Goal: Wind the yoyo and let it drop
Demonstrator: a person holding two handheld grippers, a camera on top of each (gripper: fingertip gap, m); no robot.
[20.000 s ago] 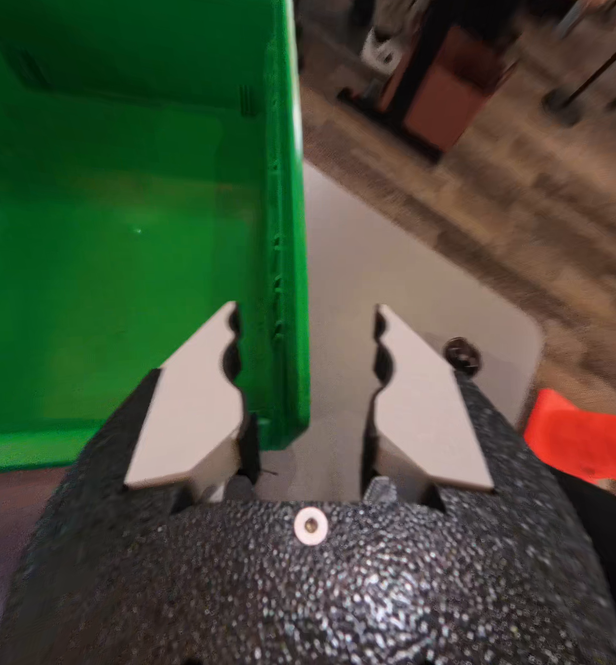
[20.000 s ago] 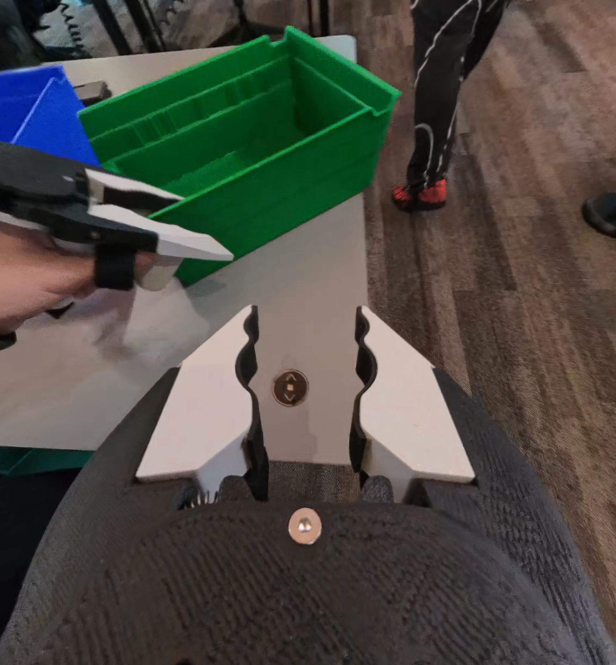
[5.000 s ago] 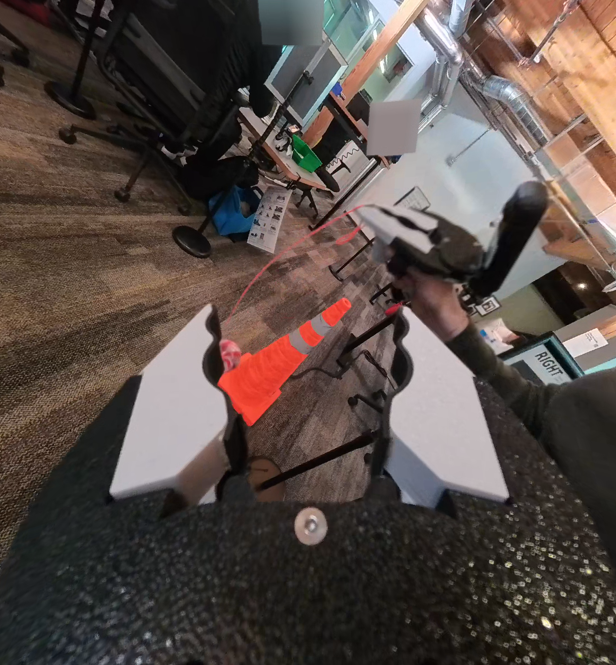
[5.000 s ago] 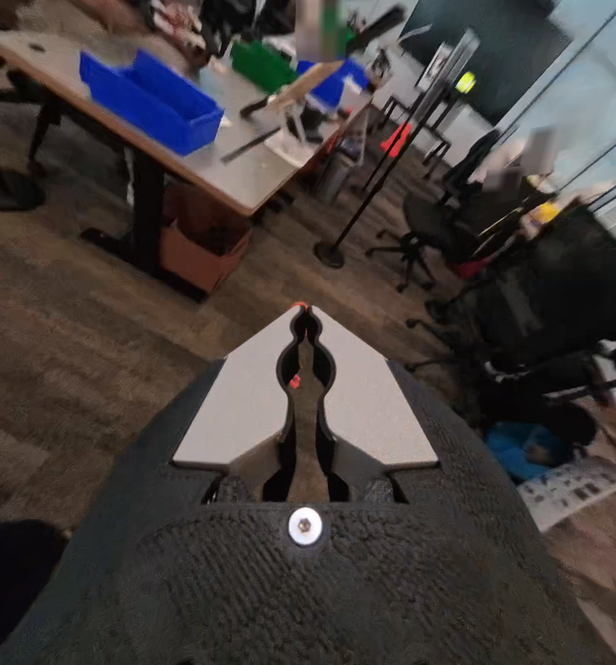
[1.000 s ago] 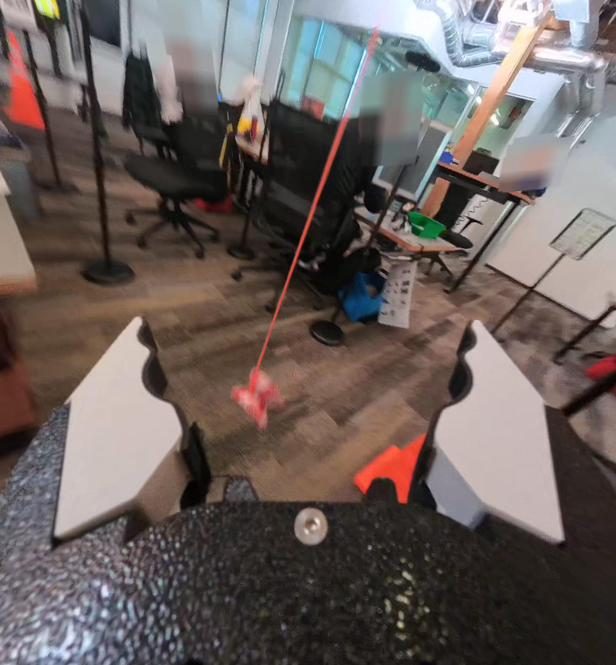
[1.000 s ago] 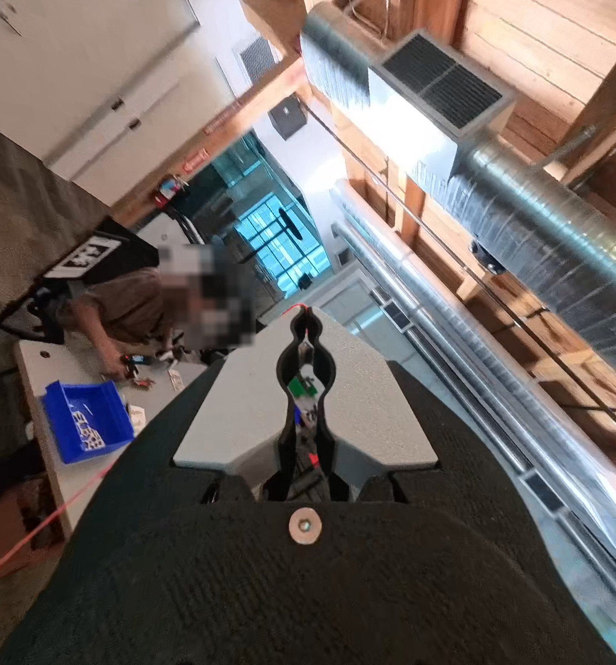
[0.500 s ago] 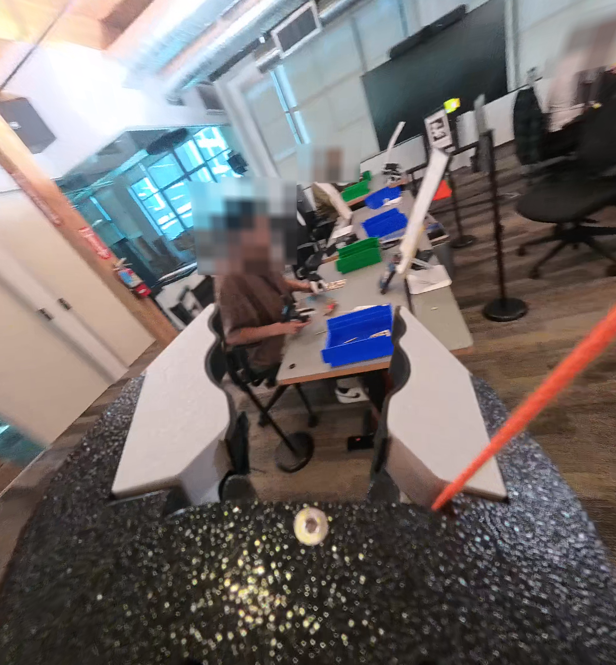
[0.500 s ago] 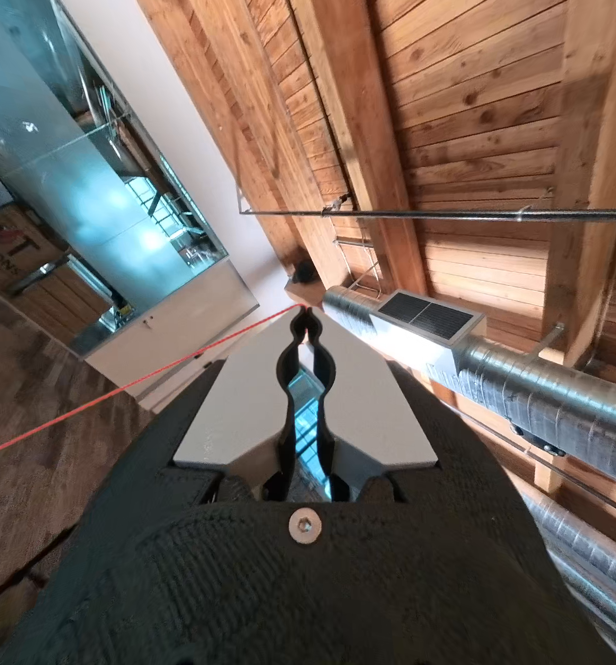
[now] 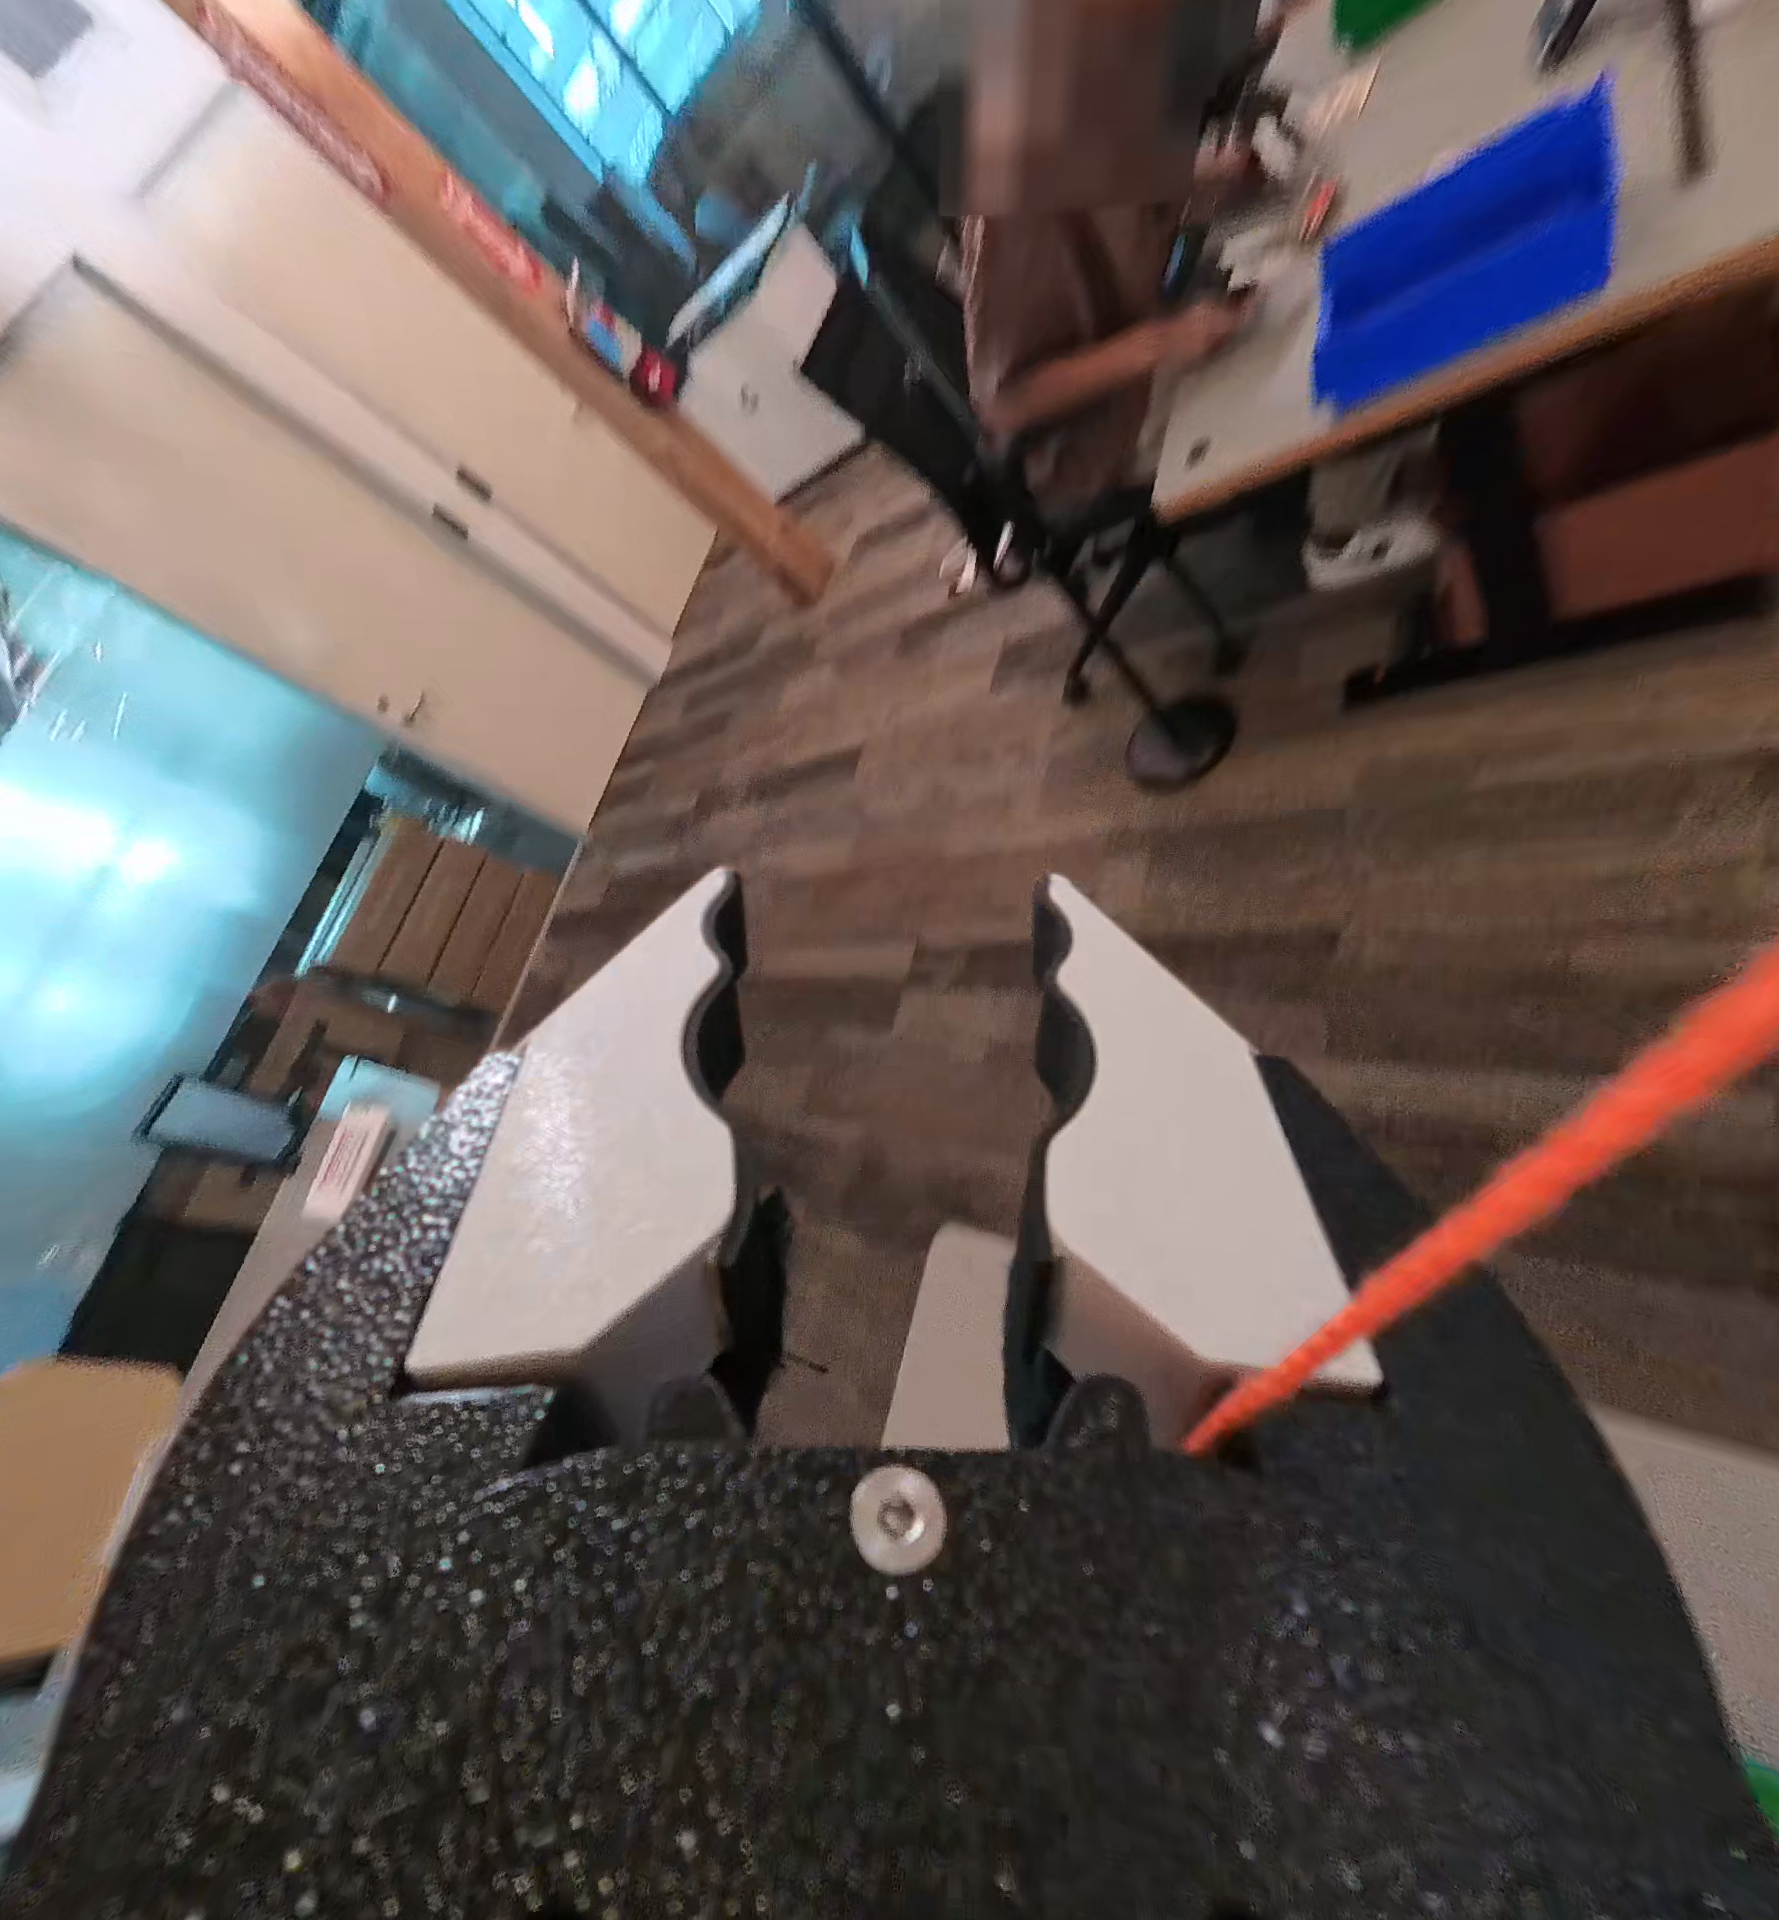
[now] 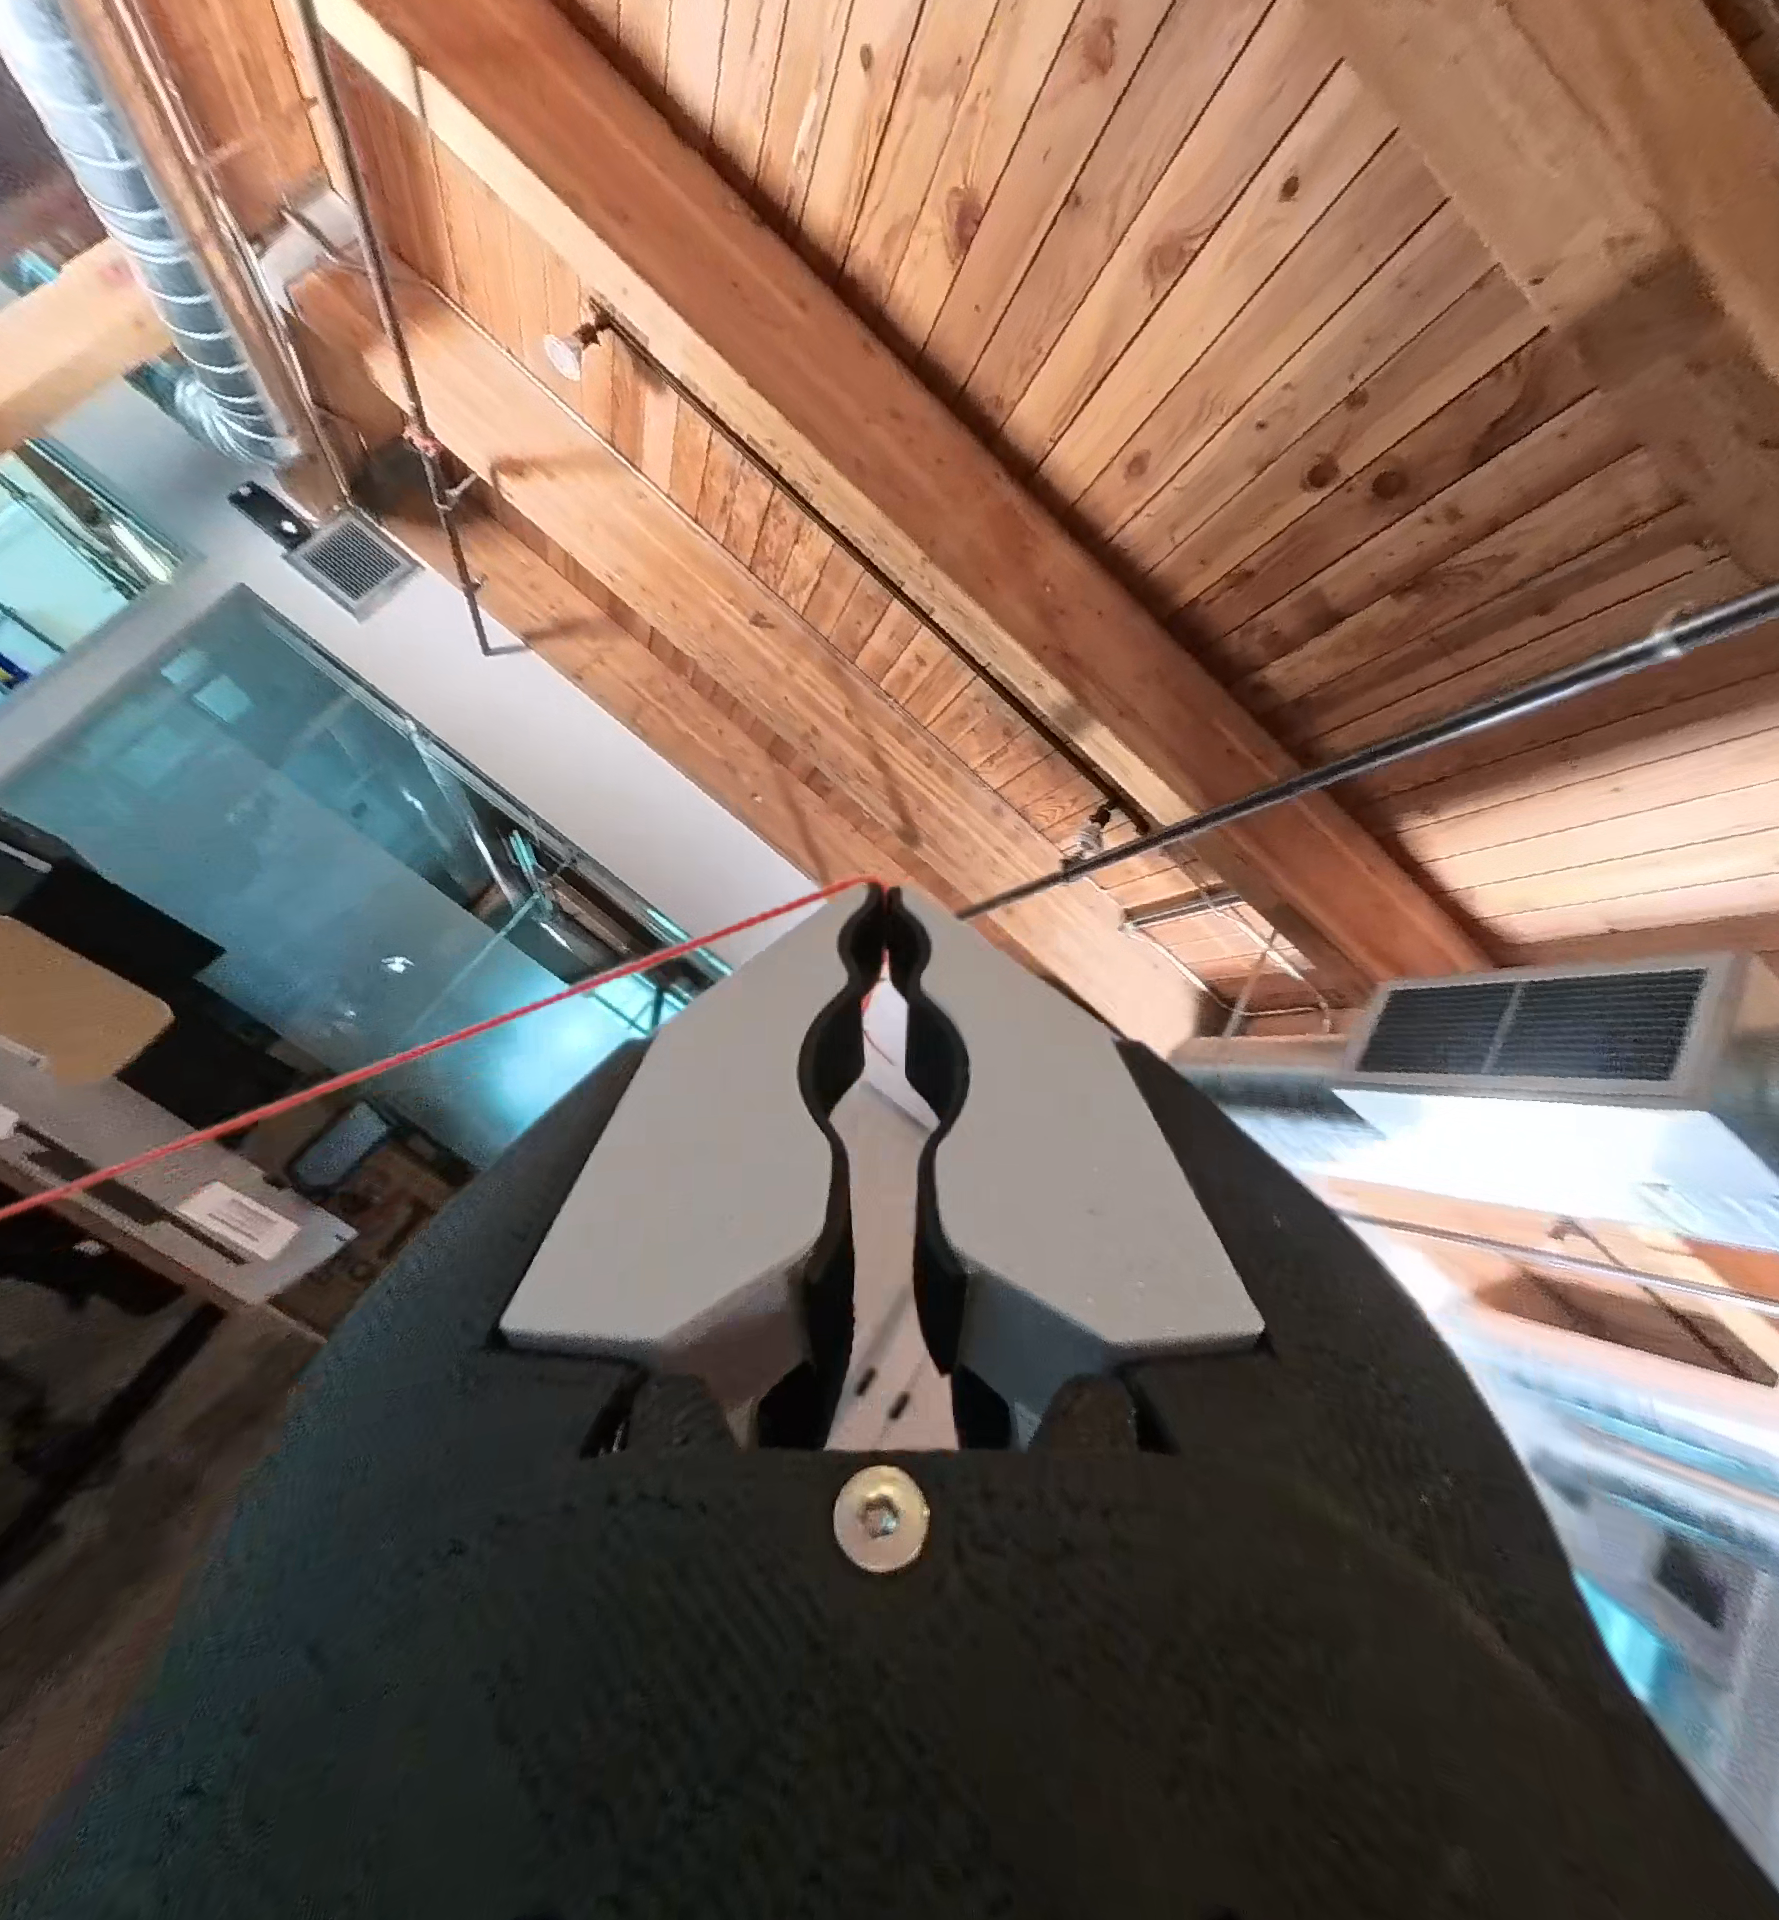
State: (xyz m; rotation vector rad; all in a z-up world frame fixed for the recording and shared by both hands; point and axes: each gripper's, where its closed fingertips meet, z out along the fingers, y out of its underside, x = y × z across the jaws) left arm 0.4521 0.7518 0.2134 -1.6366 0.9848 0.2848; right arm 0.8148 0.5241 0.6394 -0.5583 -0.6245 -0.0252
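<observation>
The right grey-fingered gripper (image 10: 883, 896), raised ceilingward, pinches the thin red yoyo string (image 10: 397, 1060) while the left gripper (image 9: 887, 894) gapes empty (yoyo body unseen), so the drop looks underway

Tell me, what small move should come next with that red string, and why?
Probably keep the right gripper shut on the red string and swing the open left gripper back toward the string: it crosses that gripper's right finger outside the gap, and the yoyo itself is out of view.
</observation>
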